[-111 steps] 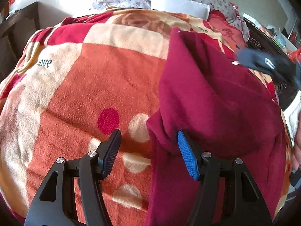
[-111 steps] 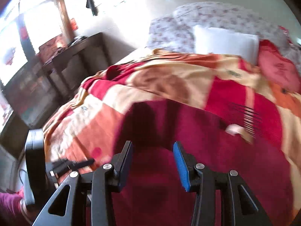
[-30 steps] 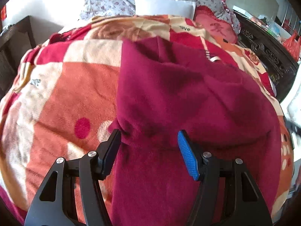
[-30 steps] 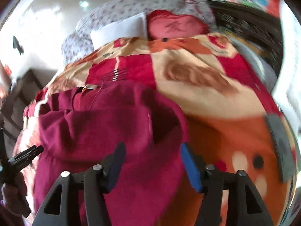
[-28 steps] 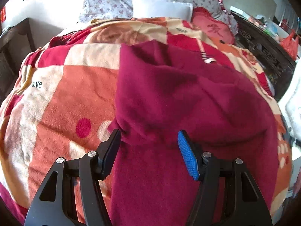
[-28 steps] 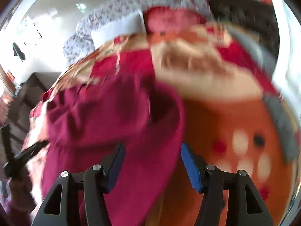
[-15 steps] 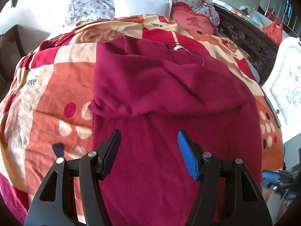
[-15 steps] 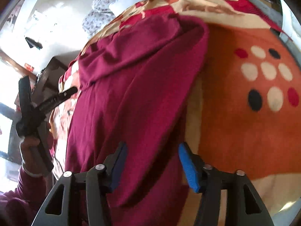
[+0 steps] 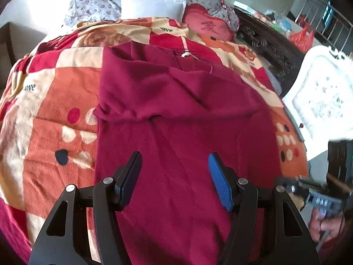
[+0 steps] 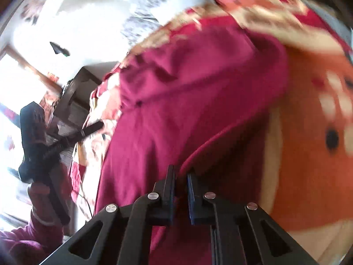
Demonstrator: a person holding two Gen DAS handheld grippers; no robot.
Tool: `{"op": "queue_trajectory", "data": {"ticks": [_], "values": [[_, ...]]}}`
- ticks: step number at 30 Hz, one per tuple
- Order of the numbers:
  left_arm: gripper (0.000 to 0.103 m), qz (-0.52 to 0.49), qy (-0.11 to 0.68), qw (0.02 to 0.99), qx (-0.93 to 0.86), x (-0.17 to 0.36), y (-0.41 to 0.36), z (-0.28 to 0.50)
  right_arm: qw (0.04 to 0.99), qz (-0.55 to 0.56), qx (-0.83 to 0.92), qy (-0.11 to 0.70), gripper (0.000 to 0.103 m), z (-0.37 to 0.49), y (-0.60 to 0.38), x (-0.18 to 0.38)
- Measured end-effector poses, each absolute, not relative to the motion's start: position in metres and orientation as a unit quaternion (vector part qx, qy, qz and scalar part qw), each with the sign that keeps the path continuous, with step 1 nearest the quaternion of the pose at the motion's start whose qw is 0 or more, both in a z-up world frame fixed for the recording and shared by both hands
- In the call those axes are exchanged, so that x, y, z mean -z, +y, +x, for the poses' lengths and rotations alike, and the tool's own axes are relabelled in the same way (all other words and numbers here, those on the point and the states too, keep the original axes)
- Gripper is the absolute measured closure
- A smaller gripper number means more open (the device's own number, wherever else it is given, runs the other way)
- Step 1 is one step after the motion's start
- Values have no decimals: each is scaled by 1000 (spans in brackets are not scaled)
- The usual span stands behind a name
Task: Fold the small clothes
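One dark red fleece garment (image 9: 176, 114) lies on one orange-and-red patterned blanket (image 9: 50, 114), with two grippers, left gripper (image 9: 174, 176) and right gripper (image 10: 181, 190), over it, and one white pillow (image 9: 152, 7) and one red cushion (image 9: 207, 27) at upper centre.

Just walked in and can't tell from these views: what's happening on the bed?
A person with two-finger tongs in each hand is folding a dark red fleece garment spread on a patterned blanket. The right tongs are pinched shut on the garment's edge nearest them. The left tongs hover open above its middle, gripping nothing.
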State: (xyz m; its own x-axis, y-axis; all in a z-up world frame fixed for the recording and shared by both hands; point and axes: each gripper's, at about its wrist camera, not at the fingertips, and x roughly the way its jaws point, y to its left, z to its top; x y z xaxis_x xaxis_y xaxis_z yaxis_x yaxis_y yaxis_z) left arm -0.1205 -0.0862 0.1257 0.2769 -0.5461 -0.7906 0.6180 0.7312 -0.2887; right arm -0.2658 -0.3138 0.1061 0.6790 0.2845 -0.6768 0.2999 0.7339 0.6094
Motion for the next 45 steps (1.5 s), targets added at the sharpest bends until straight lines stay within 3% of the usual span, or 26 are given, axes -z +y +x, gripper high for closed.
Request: {"op": "queue_trajectory", "data": {"ticks": [5, 11, 15, 17, 19, 25, 26, 27, 28, 33, 39, 45], "values": [[41, 1, 472, 799, 372, -131, -69, -111, 856, 341, -18, 388, 94, -194, -308, -121], [40, 3, 480, 790, 381, -125, -66, -111, 822, 394, -35, 409, 94, -124, -307, -90], [40, 3, 495, 771, 401, -112, -72, -119, 846, 384, -25, 369, 91, -162, -319, -112], [40, 21, 506, 756, 414, -102, -81, -128, 854, 365, -14, 371, 84, -182, -324, -119], [40, 48, 518, 745, 417, -87, -94, -140, 853, 365, 7, 374, 67, -206, -333, -117], [41, 44, 530, 726, 436, -70, -120, -157, 834, 400, 38, 378, 67, -257, -355, -96], [59, 44, 529, 729, 432, -69, -123, -156, 831, 407, 42, 376, 67, -262, -359, -93], [85, 44, 529, 730, 430, -70, -128, -155, 828, 415, 47, 374, 67, -268, -363, -90], [88, 41, 530, 729, 431, -71, -131, -154, 826, 423, 54, 369, 67, -277, -366, -88], [94, 33, 479, 738, 474, -120, -151, -156, 826, 440, 79, 343, 67, -300, -383, -89], [95, 7, 386, 754, 531, -227, -186, -137, 825, 457, 107, 315, 66, -315, -405, -95], [95, -17, 321, 802, 504, -292, -171, -96, 829, 453, 114, 307, 66, -305, -415, -103]]}}
